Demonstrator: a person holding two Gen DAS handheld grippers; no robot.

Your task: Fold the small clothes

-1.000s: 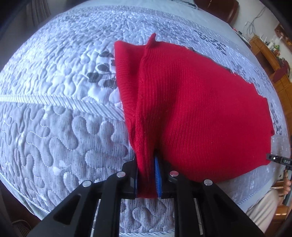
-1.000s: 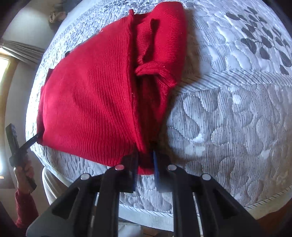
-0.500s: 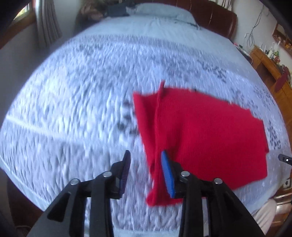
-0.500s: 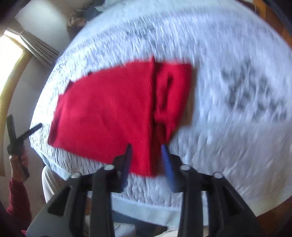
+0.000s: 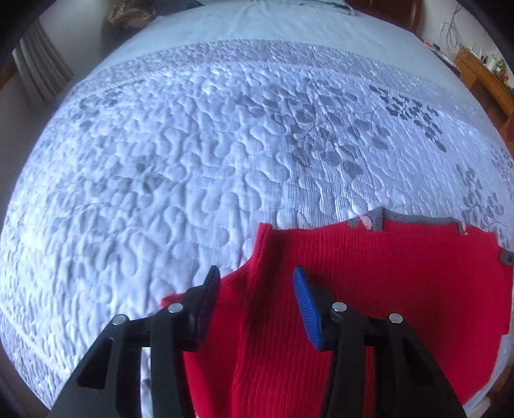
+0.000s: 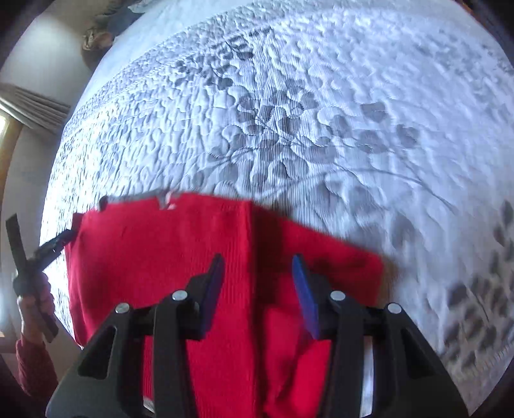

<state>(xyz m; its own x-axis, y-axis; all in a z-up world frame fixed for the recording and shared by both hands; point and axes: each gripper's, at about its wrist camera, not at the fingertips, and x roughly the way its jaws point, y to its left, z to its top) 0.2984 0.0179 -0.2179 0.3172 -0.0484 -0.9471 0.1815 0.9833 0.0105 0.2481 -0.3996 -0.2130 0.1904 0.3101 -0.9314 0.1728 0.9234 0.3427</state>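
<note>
A red knitted sweater [image 5: 385,283] with grey trim along its far edge lies flat on the white quilted bedspread [image 5: 192,160]. My left gripper [image 5: 257,283] hovers over the sweater's left part, where a folded-in sleeve forms a ridge. Its jaws stand open and no cloth is pinched. In the right wrist view the same sweater [image 6: 144,257] shows a straight fold line down its middle. My right gripper [image 6: 258,267] is open above that line, apart from the cloth. The left gripper [image 6: 35,254] also appears at the far left there, held by a hand [image 6: 32,305].
The bedspread [image 6: 289,112] stretches far beyond the sweater. A dark headboard [image 5: 385,13] and a heap of bedding [image 5: 128,16] lie at the far end. Wooden furniture [image 5: 482,74] stands to the right, a curtain [image 5: 41,74] to the left.
Both grippers were shut on the sweater's near edge, then opened and let it go. Both swept forward over it, so it now sits low in each view with its grey trim showing.
</note>
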